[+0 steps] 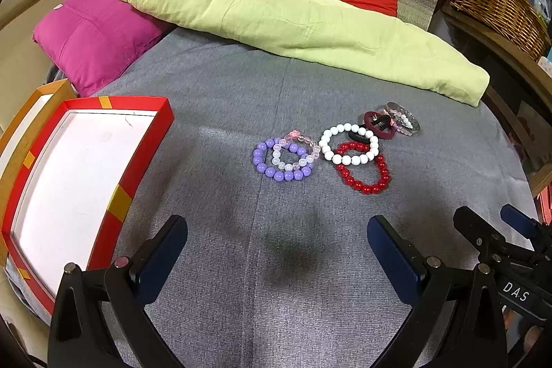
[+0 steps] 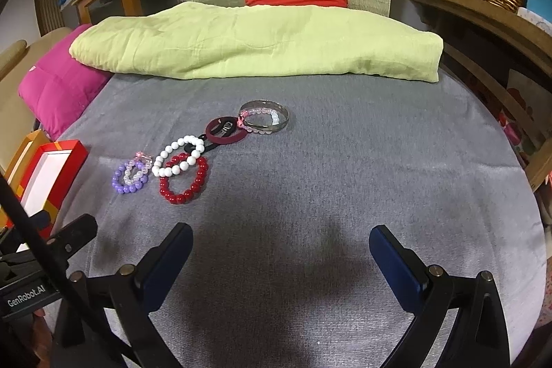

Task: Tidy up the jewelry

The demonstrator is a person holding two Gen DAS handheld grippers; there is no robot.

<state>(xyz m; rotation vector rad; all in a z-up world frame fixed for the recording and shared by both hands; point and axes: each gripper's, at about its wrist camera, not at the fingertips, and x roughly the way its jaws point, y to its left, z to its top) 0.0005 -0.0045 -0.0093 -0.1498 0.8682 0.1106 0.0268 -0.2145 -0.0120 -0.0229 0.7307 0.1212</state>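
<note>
Bracelets: purple [image 1: 281, 161], white [image 1: 350, 143], red [image 1: 365, 169], clustered mid-bed [image 1: 241, 92], some overlapping; silver bangle [image 2: 265, 116] at 1 o'clock. Red box [image 1: 82, 174], lidless, at 9 o'clock. Left hand-held gripper [image 1: 276, 259] and right hand-held gripper [image 2: 281, 259]: jaws apart, empty.

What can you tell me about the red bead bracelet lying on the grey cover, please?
The red bead bracelet is a closed loop of glossy, round, deep red beads, plastic or glass by their shine. It lies flat on the grey cover, nearest the grippers among the jewelry. The white bead bracelet overlaps its far edge, resting on top. Neither gripper touches it; the rest of its ring lies clear on the fabric.
</note>
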